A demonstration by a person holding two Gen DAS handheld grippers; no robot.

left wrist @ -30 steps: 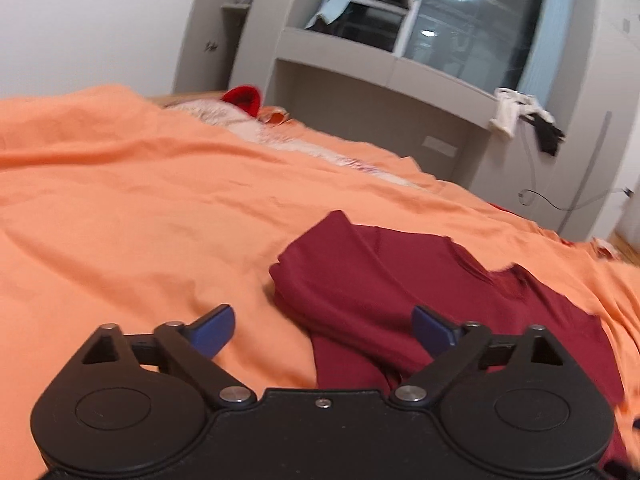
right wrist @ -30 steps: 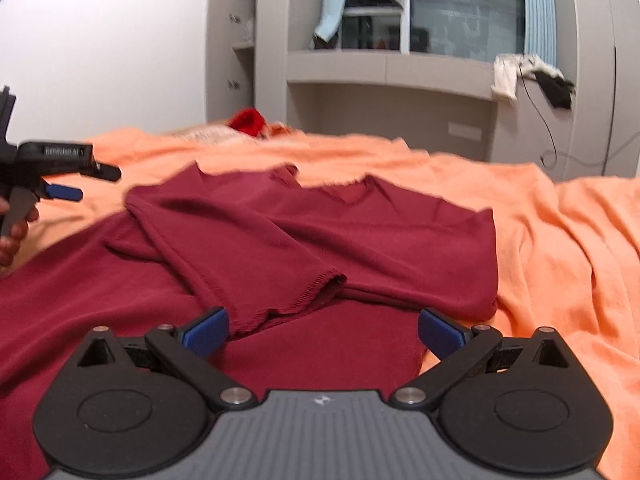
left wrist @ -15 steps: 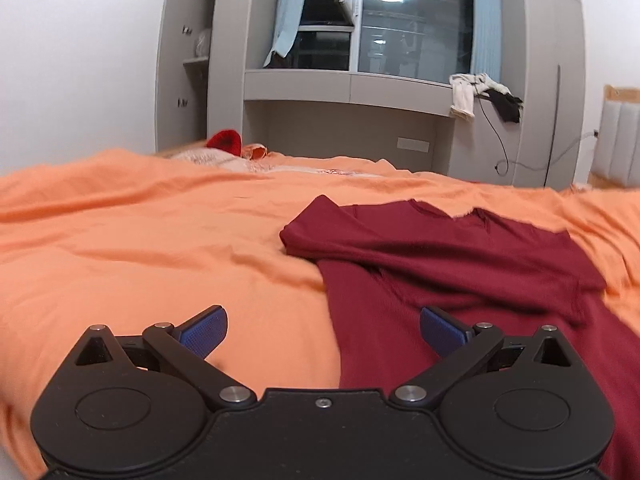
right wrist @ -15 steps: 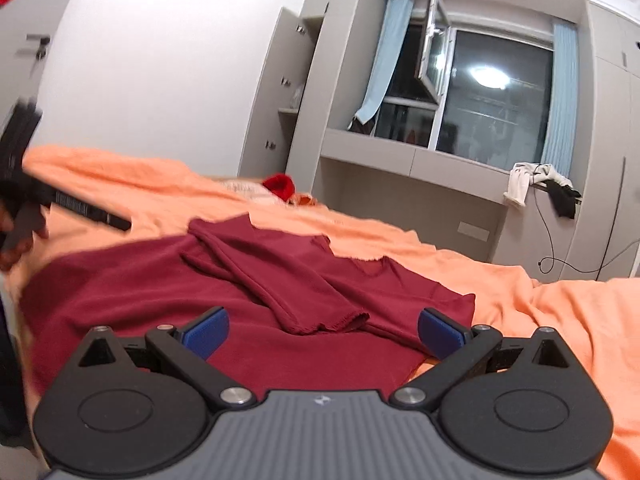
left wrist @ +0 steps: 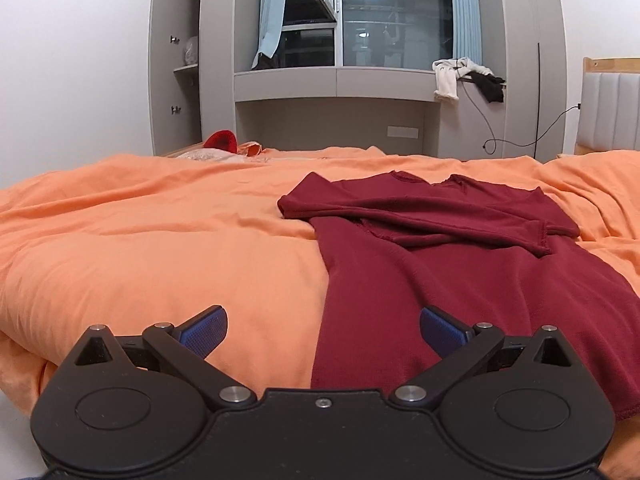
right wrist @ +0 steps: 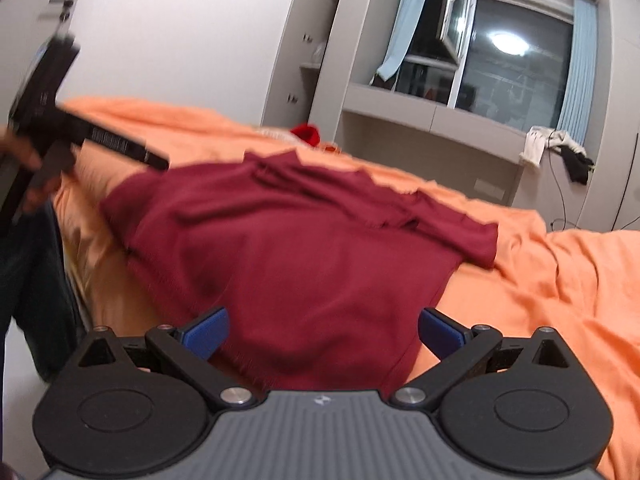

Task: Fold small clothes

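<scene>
A dark red long-sleeved top lies flat on the orange bedspread, both sleeves folded across its chest. My left gripper is open, low at the near edge of the bed, over the top's lower left hem corner. The right wrist view is blurred; the same top fills its middle. My right gripper is open just above the top's lower hem, nothing between its fingers. The left gripper's body shows at that view's far left, held by a hand.
A grey wall unit with a window stands beyond the bed. Clothes hang on its ledge and a cable runs down the wall. A red item lies at the far side of the bed. A padded headboard stands at right.
Both grippers have pulled back from the sleeves toward the near edge of the bed and dropped low by the top's hem. Both stayed open. The top has not moved.
</scene>
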